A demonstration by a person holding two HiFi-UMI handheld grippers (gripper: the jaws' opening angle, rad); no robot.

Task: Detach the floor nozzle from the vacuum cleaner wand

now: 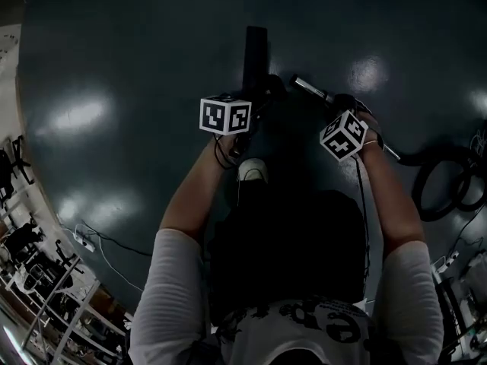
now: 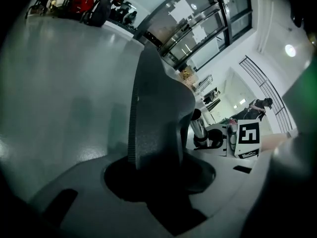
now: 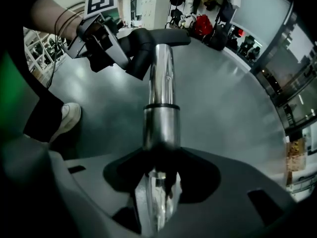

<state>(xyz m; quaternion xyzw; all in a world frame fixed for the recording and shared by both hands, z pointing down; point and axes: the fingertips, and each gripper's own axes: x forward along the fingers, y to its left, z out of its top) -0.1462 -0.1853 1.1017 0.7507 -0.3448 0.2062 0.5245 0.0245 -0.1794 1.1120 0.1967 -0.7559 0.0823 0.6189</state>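
Currently, over a dark glossy floor (image 1: 114, 59), with cluttered racks (image 1: 30, 280) at the far left edge:

- Left tool (image 1: 253, 101): clenched on the dark grey neck of the floor nozzle (image 1: 255, 48). The nozzle is ahead of the person's white shoe (image 1: 253, 170), its dark oblong part reaching away from the person. Whether it touches the floor cannot be told.
- Vacuum cleaner wand (image 3: 159, 83): a chrome tube, still joined to the nozzle's black elbow and slanting off to the right.
- Right tool (image 1: 340, 105): jaws clamped round the wand near that joint, pointing steeply down.
- Black hose (image 1: 445, 181): looped on the floor at the far right, near the wand's outer end.
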